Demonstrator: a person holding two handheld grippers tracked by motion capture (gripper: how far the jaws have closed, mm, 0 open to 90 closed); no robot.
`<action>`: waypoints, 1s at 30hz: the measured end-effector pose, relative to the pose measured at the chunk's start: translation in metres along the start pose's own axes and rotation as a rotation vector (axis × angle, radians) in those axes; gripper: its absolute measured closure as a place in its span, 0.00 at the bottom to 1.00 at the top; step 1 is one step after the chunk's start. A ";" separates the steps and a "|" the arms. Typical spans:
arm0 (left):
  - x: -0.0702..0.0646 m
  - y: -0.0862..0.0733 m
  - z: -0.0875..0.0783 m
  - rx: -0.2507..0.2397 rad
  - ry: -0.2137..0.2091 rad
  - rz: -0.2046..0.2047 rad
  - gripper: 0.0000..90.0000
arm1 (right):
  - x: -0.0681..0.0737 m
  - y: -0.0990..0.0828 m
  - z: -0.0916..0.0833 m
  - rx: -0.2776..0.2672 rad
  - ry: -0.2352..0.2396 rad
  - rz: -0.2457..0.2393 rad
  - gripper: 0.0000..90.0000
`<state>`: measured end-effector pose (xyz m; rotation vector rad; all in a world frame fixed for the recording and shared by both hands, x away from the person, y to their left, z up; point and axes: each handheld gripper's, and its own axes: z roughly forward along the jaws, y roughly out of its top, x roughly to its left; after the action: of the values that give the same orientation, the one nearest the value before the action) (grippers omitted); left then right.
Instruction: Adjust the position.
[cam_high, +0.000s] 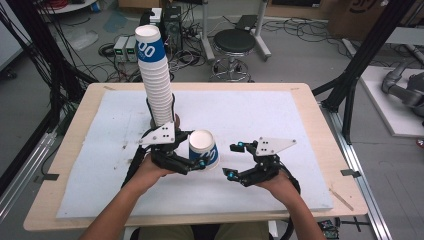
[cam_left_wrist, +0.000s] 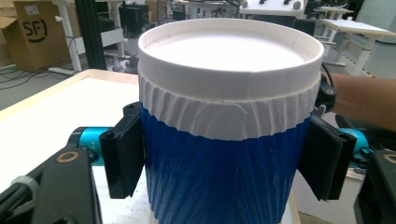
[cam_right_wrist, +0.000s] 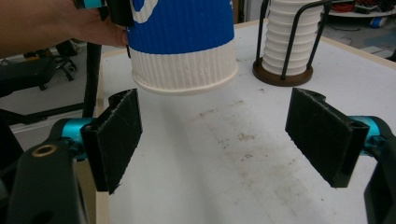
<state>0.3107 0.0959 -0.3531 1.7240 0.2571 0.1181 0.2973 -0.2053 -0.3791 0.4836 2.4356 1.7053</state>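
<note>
A blue-and-white paper cup (cam_high: 203, 146) hangs just above the white mat, closed base up. My left gripper (cam_high: 196, 151) is shut on it, one pad on each side of the blue band (cam_left_wrist: 219, 168). In the right gripper view the cup's rim (cam_right_wrist: 184, 81) floats over its shadow. My right gripper (cam_high: 232, 161) is a little to the cup's right, open with nothing between its pads (cam_right_wrist: 116, 135). A tall stack of the same cups (cam_high: 154, 85) stands in a black wire holder (cam_right_wrist: 282, 72) just behind the left hand.
The white mat (cam_high: 260, 115) covers most of the wooden table (cam_high: 320, 130). Beyond the table's far edge are a black stool (cam_high: 234, 42), cables and boxes on the floor. Dark frame posts (cam_high: 357, 65) stand at the right.
</note>
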 end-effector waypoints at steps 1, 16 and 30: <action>0.000 0.000 0.001 0.002 -0.004 0.001 0.29 | 0.001 0.000 0.002 -0.001 0.005 0.000 0.21; -0.003 -0.002 0.011 0.029 -0.064 0.013 0.30 | 0.003 0.002 0.018 0.018 0.054 -0.002 0.21; -0.005 -0.002 0.017 0.013 -0.088 0.026 0.30 | 0.007 0.003 0.033 0.023 0.110 -0.010 0.20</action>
<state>0.3094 0.0791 -0.3575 1.7408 0.1708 0.0598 0.3009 -0.1730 -0.3873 0.3885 2.5309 1.7464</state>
